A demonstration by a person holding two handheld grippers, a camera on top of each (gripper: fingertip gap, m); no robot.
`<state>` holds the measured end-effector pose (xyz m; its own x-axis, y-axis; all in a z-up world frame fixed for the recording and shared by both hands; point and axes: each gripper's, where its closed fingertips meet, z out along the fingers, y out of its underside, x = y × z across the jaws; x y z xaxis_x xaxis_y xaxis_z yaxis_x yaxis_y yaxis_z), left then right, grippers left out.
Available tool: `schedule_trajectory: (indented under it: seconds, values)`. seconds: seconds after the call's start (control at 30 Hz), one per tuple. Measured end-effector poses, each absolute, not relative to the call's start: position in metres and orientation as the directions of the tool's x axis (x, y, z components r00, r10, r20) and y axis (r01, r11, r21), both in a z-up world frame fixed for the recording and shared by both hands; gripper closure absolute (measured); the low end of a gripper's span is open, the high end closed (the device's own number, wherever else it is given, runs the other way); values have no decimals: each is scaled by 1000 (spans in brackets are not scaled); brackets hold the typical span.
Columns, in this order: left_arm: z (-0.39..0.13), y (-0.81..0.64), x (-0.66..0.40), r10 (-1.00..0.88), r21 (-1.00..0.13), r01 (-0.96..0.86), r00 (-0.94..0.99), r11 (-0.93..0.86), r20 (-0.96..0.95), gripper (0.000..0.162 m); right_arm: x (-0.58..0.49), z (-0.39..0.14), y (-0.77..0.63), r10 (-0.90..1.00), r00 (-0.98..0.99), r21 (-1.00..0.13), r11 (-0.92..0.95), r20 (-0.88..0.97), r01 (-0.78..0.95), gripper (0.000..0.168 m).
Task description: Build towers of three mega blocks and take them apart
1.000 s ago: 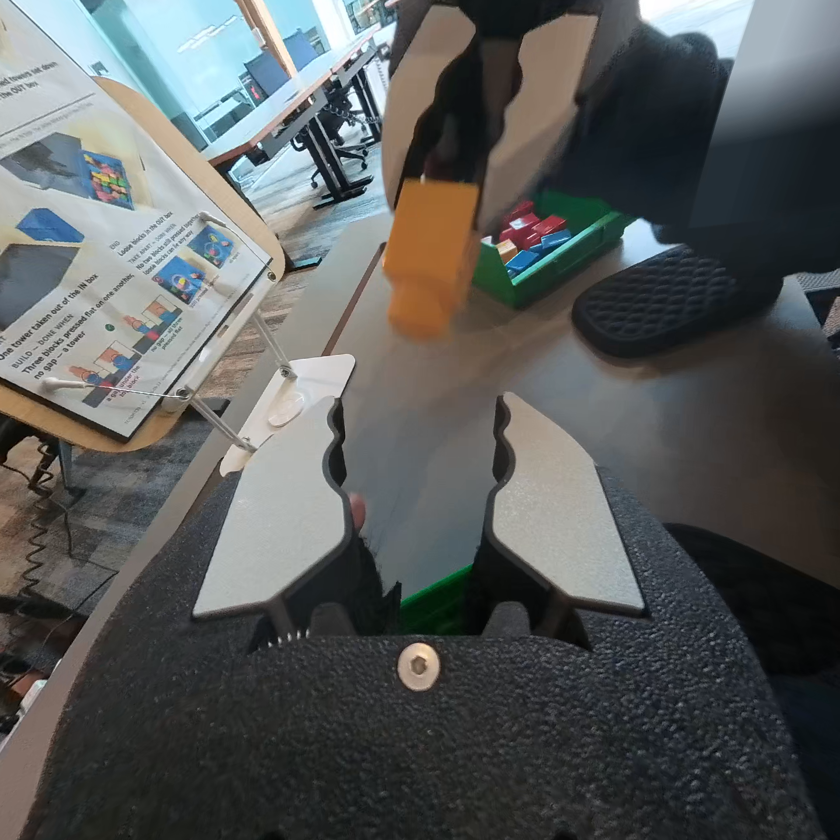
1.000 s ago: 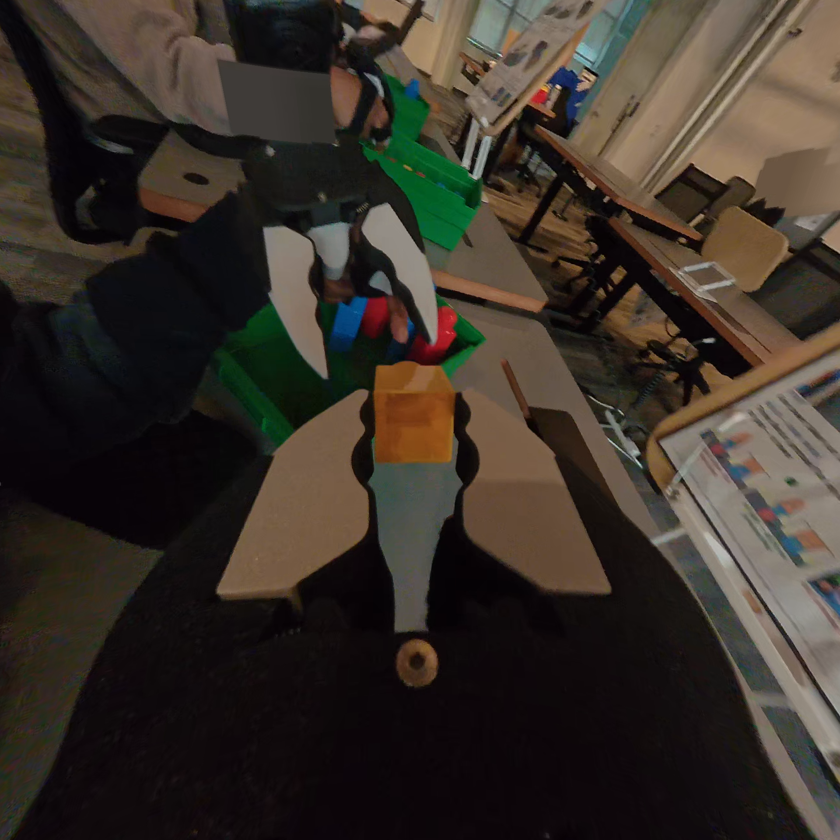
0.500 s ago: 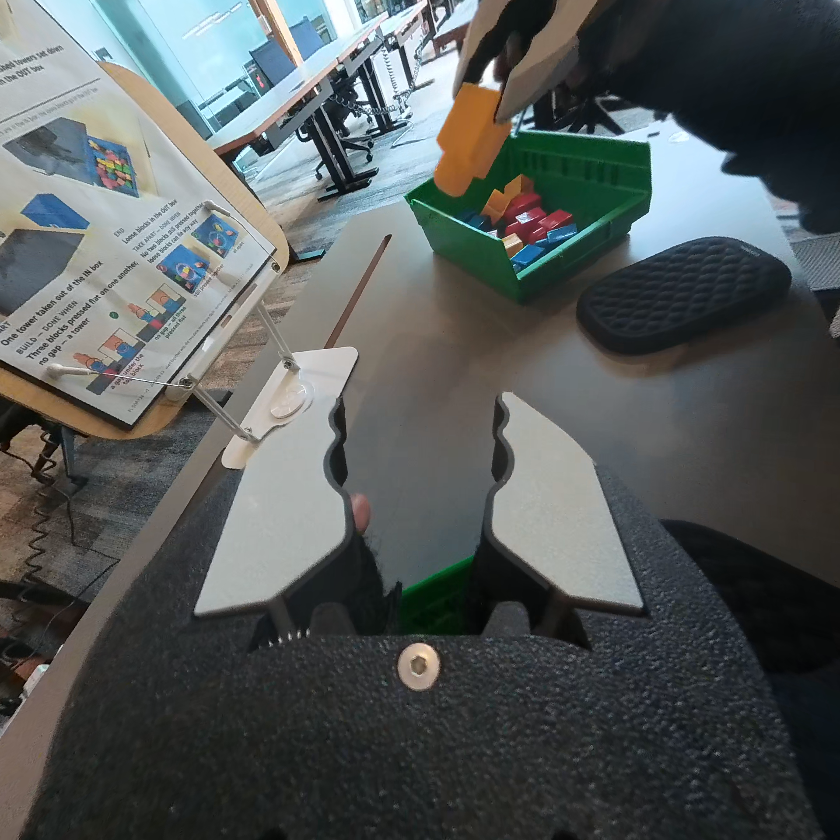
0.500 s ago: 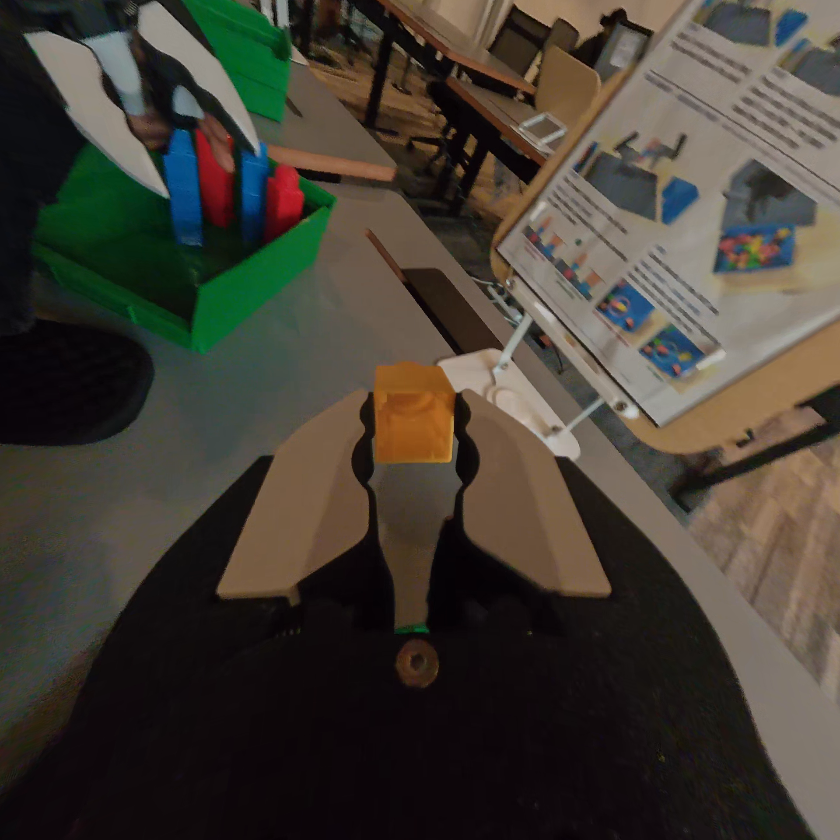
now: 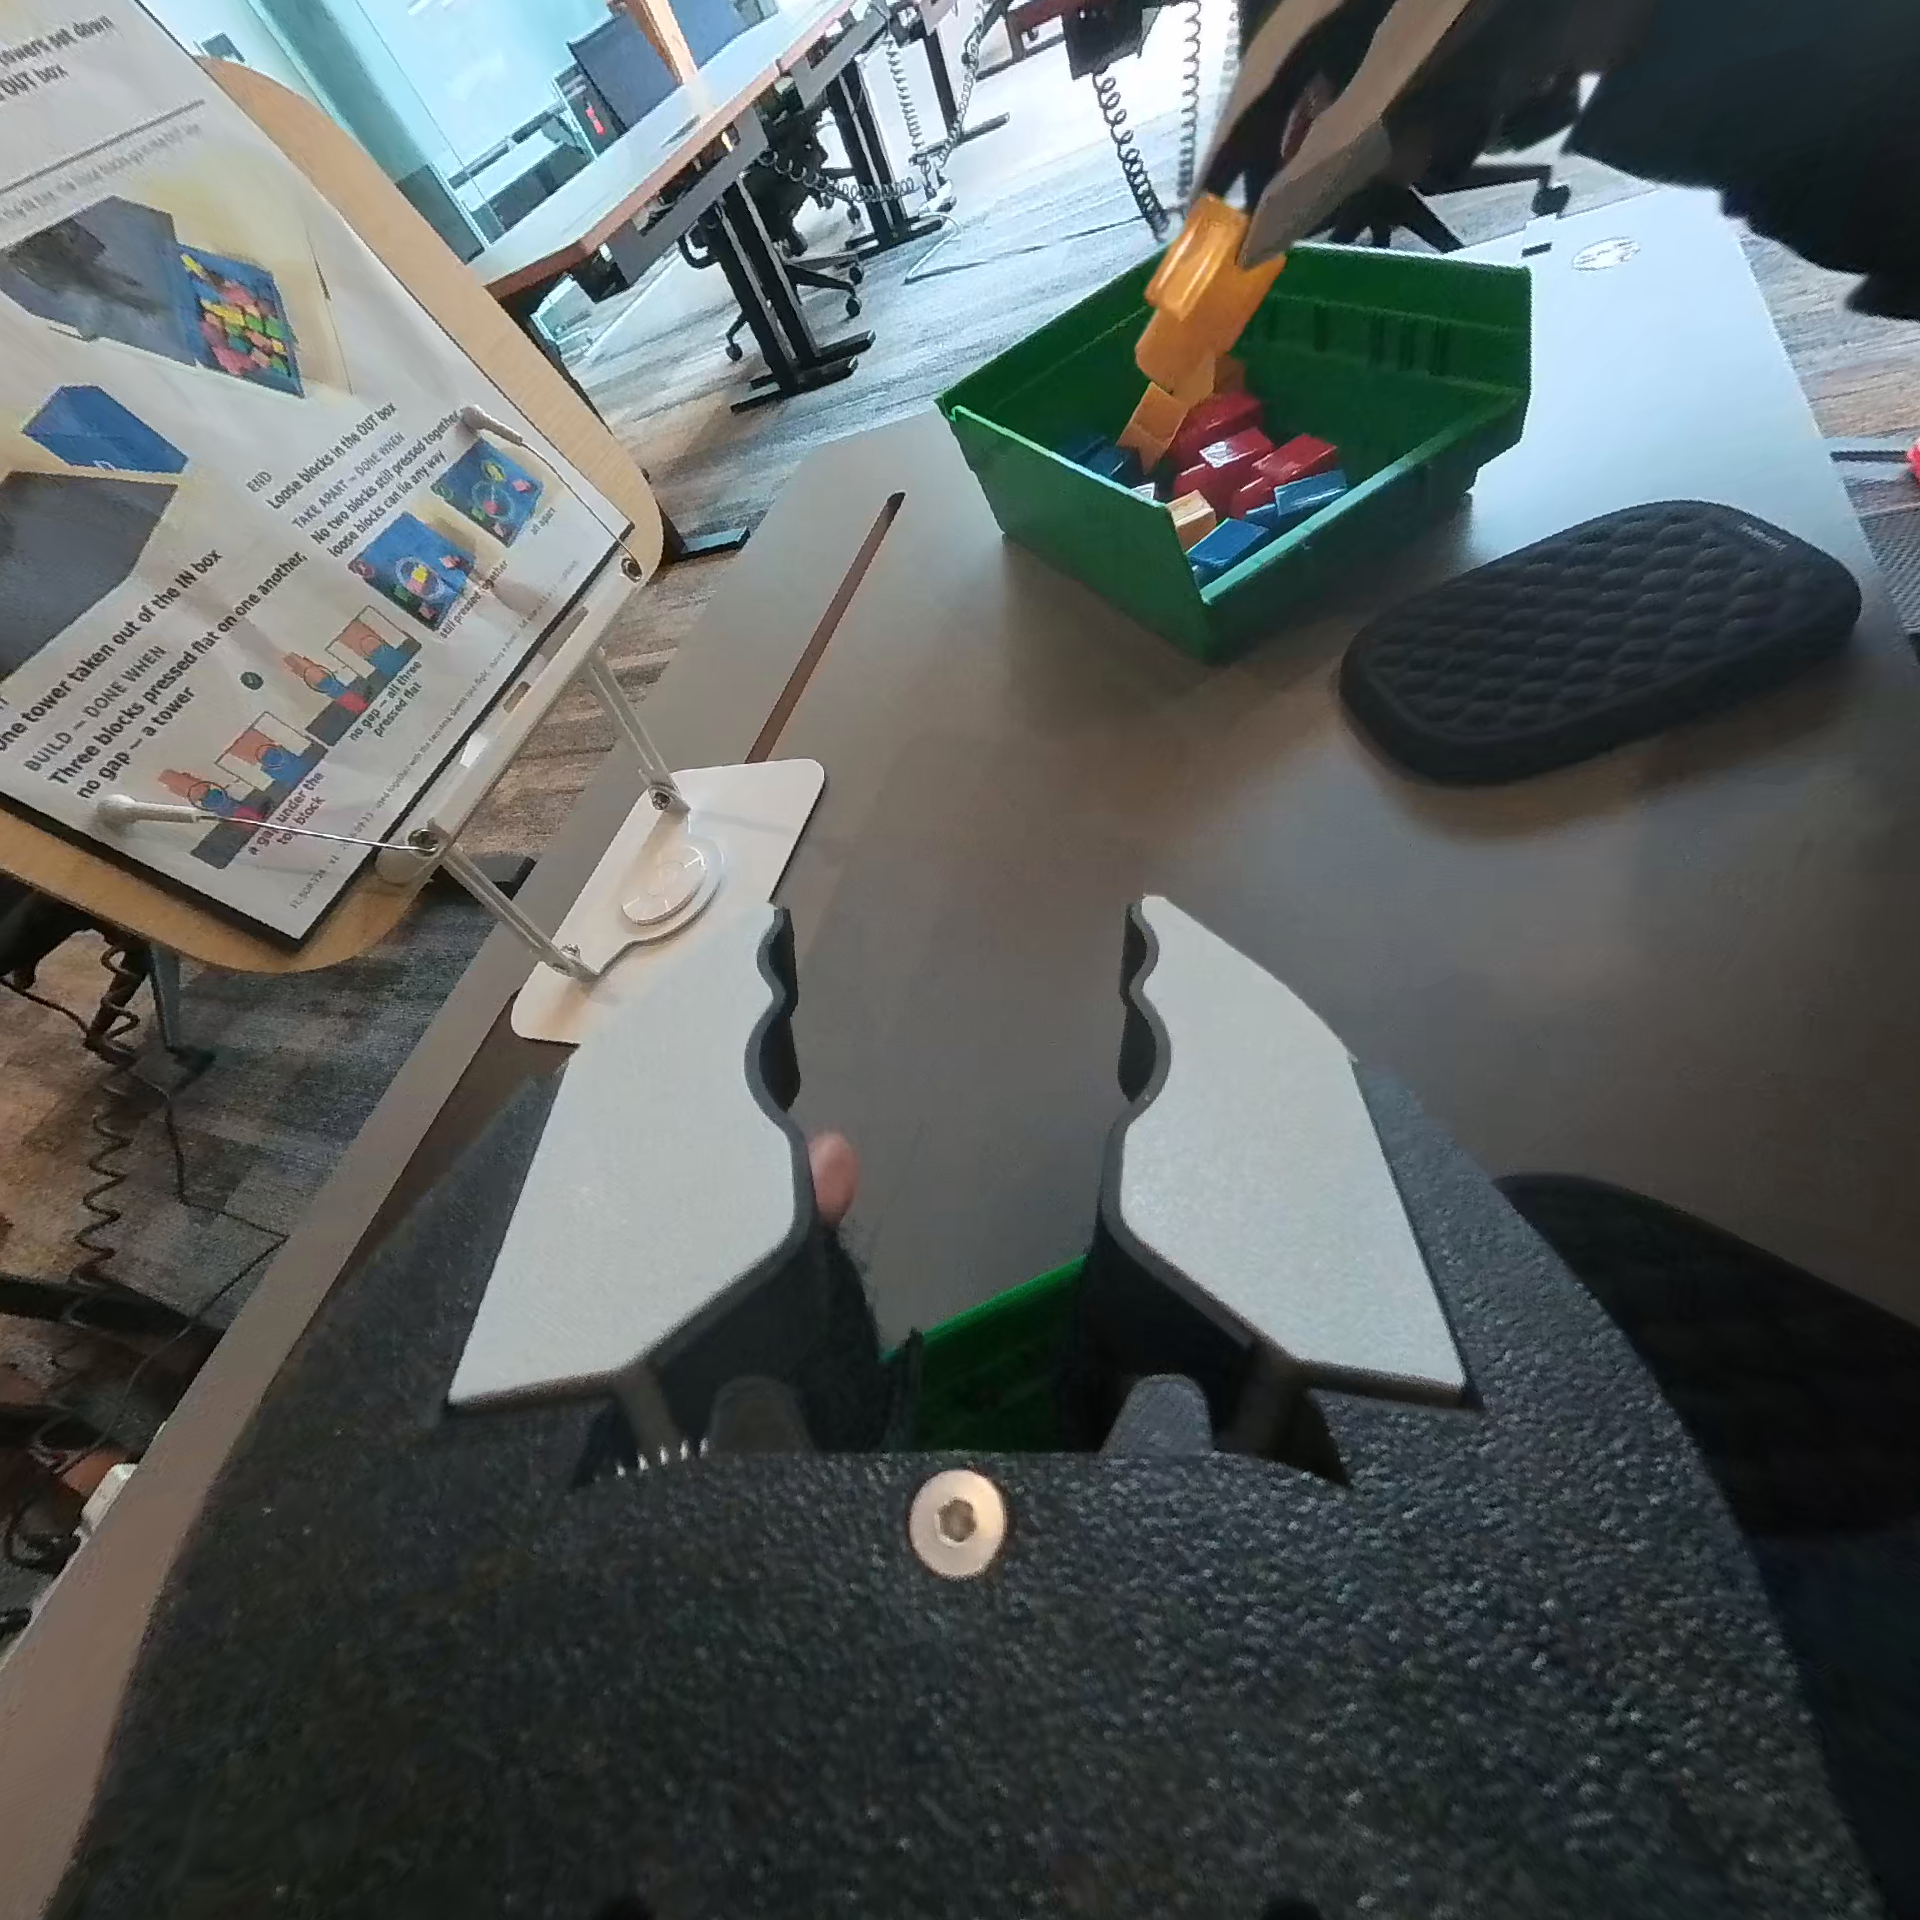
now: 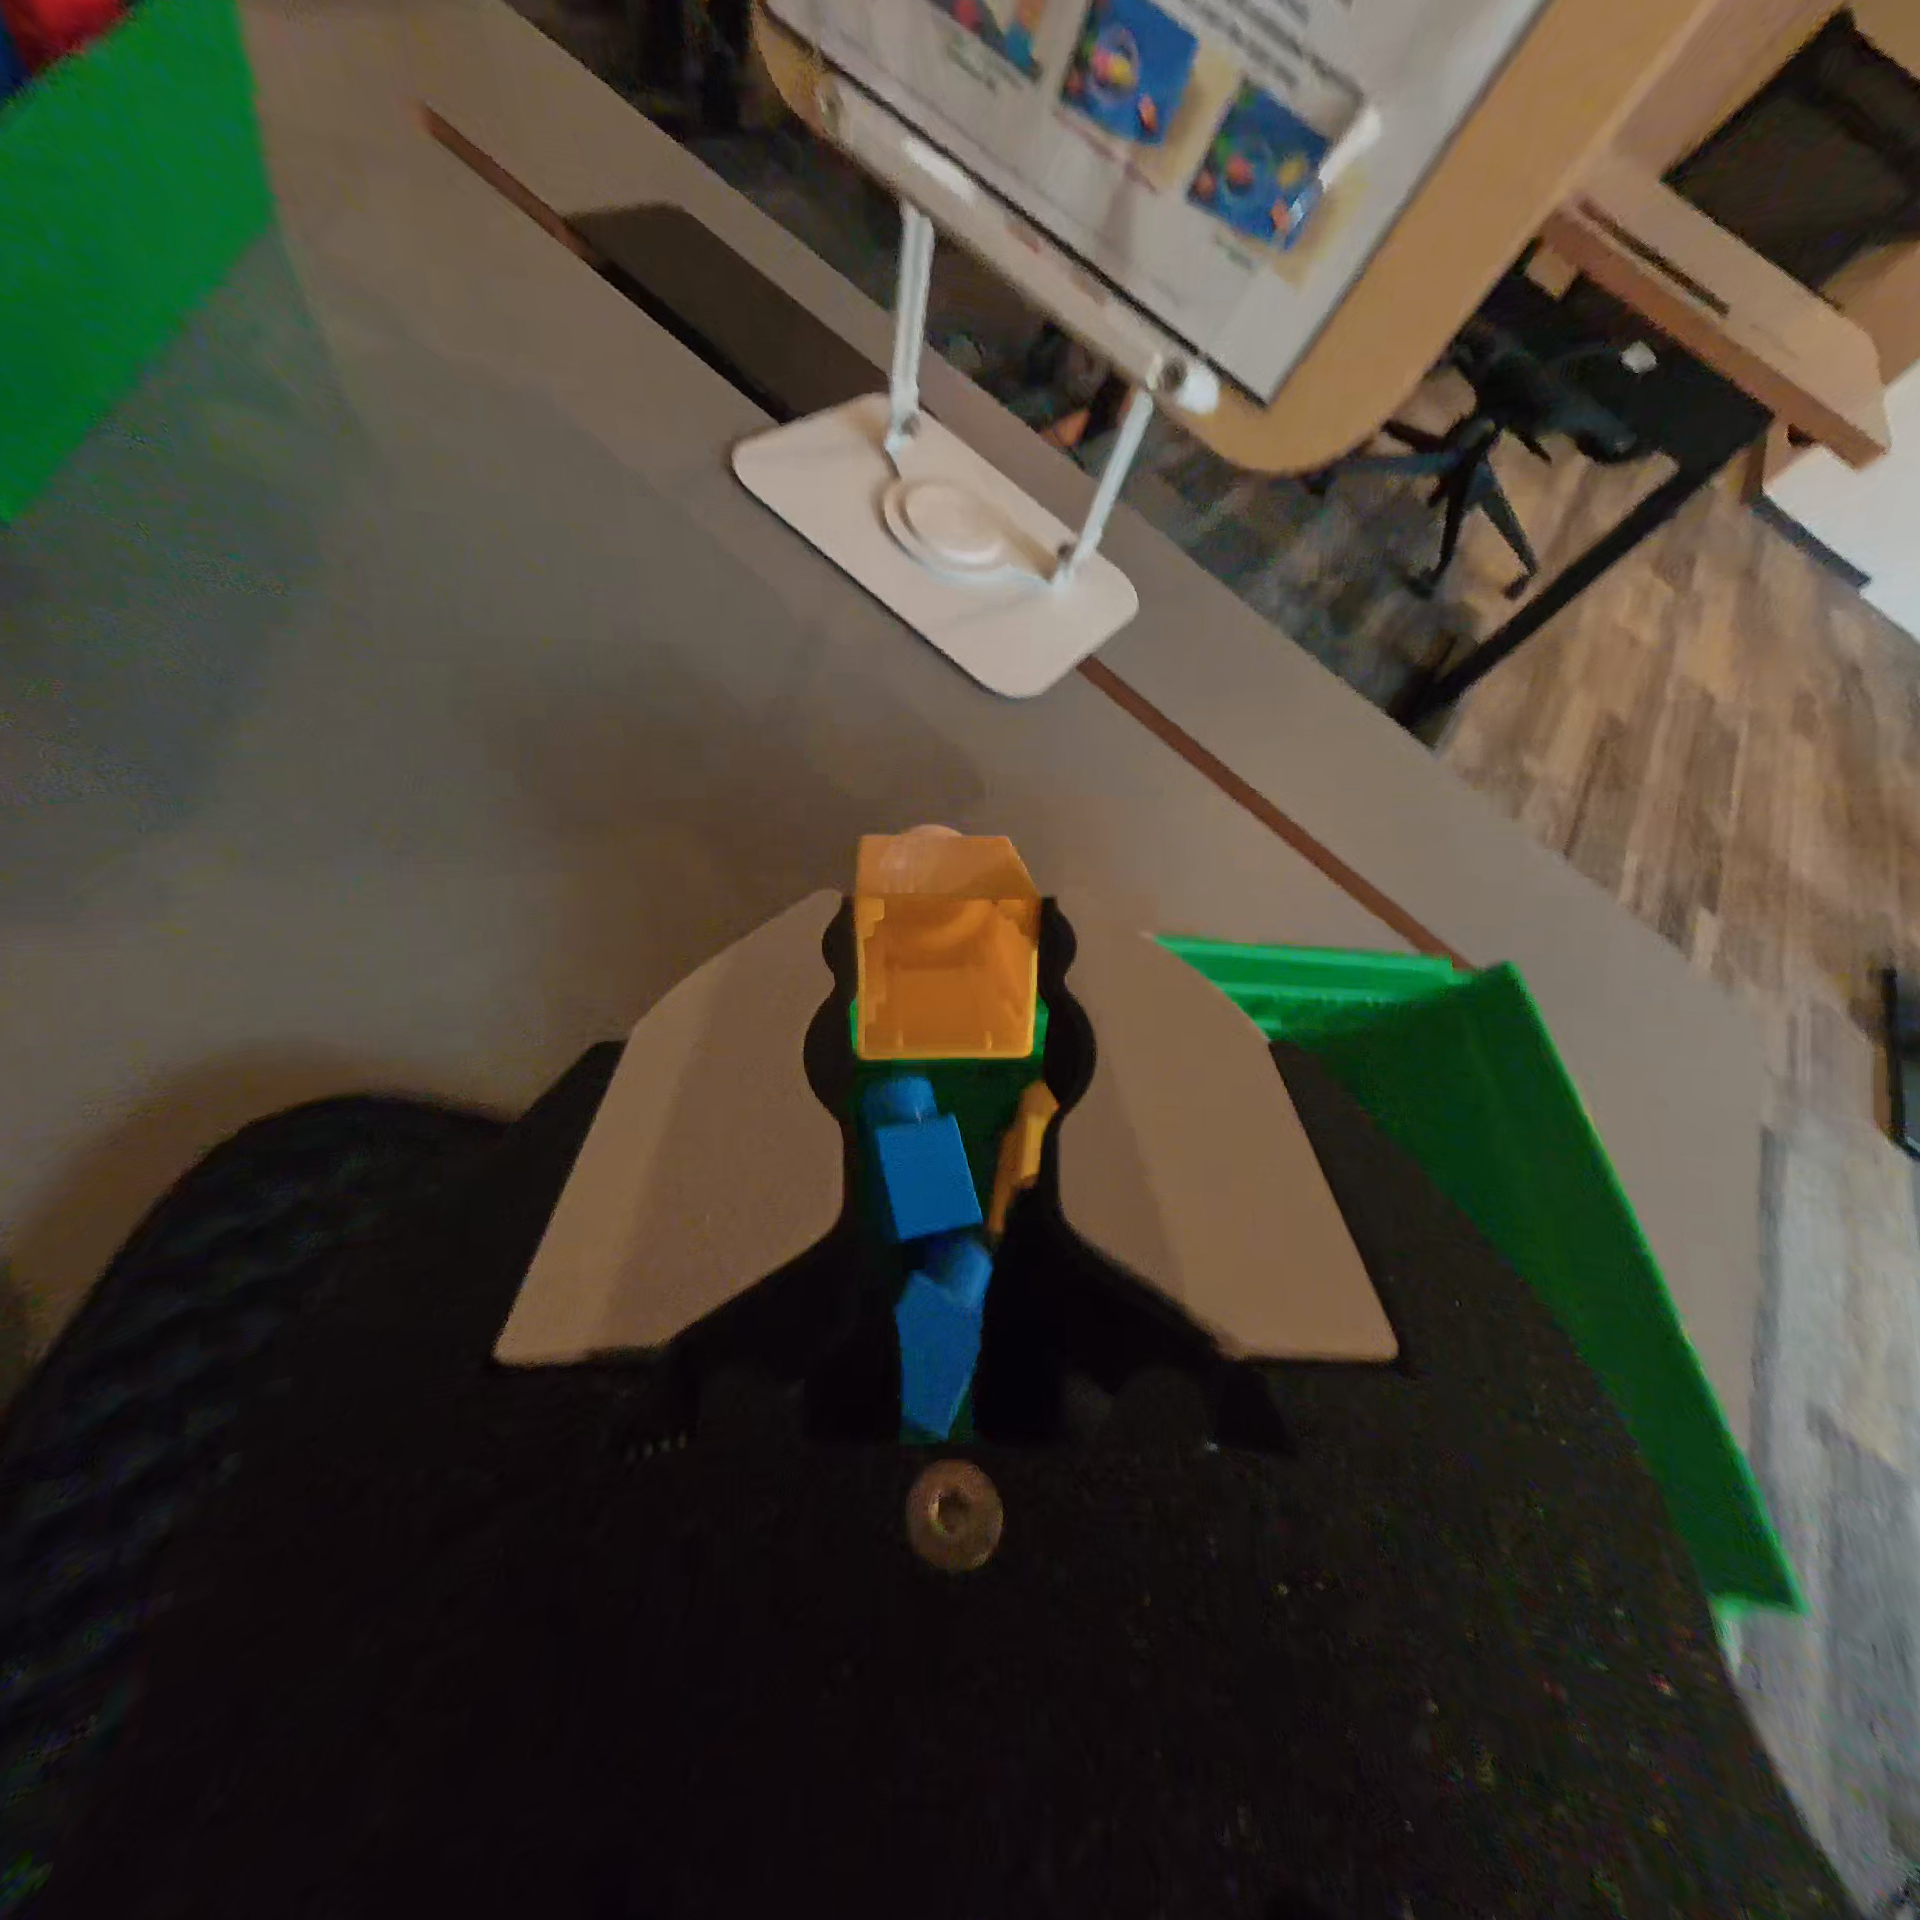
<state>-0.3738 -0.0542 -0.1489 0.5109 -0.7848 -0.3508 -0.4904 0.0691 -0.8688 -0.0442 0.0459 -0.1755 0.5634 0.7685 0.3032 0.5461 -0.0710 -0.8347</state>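
My right gripper (image 6: 945, 920) is shut on an orange block (image 6: 945, 966). It holds the block over a green bin (image 6: 1475, 1164) with blue blocks (image 6: 925, 1164) showing below between the fingers. In the left wrist view the right gripper (image 5: 1247, 223) hangs with the orange block (image 5: 1205, 281) above that green bin (image 5: 1101, 520), which holds several red, blue and orange blocks (image 5: 1247, 457). My left gripper (image 5: 956, 997) is open and empty, low over the grey table (image 5: 1039, 727). A second green bin (image 5: 997, 1340) shows just under it.
An instruction board (image 5: 260, 468) on a white stand base (image 5: 675, 862) stands at the table's left edge; it also shows in the right wrist view (image 6: 935, 530). A black padded rest (image 5: 1600, 634) lies right of the far bin. The other green bin (image 6: 104, 229) is at top left. The left gripper's tips are roughly 35 centimeters from the right gripper's.
My right gripper has carried the orange block away from the left gripper and over the far green bin, tilting down toward it. My left gripper has stayed still and open.
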Motion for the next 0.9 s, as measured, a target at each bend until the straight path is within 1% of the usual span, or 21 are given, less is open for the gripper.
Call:
schedule_trajectory:
  seconds: [0.03, 0.33, 0.43, 0.5, 0.63, 0.67, 0.73, 0.9]
  values:
    - [-149, -54, -374, -784, -868, -492, 512, 67, -351, 102, -36, -181, 48, 757, 579, -826, -95, 302, 555, 135]
    - [-148, -50, -377, -764, -867, -494, 532, 71, -365, 103, 39, -221, 64, 650, 697, -729, -314, 301, 608, 135]
    - [-147, -50, -378, -760, -868, -491, 534, 77, -369, 104, 54, -235, 60, 645, 711, -683, -388, 279, 619, 135]
    - [-147, -50, -378, -757, -866, -493, 535, 80, -375, 105, 61, -248, 55, 647, 716, -627, -449, 263, 636, 135]
    - [-147, -47, -379, -751, -867, -492, 544, 77, -375, 106, 84, -280, 45, 634, 714, -441, -572, 297, 692, 135]
    - [-148, -47, -379, -752, -867, -493, 543, 74, -372, 106, 85, -279, 47, 620, 716, -440, -572, 320, 692, 135]
    - [-150, -46, -379, -753, -865, -497, 543, 67, -371, 106, 86, -279, 45, 614, 713, -398, -594, 338, 699, 135]
    - [-149, -47, -376, -755, -861, -504, 536, 74, -378, 107, 94, -284, 41, 623, 640, -220, -618, 449, 755, 135]
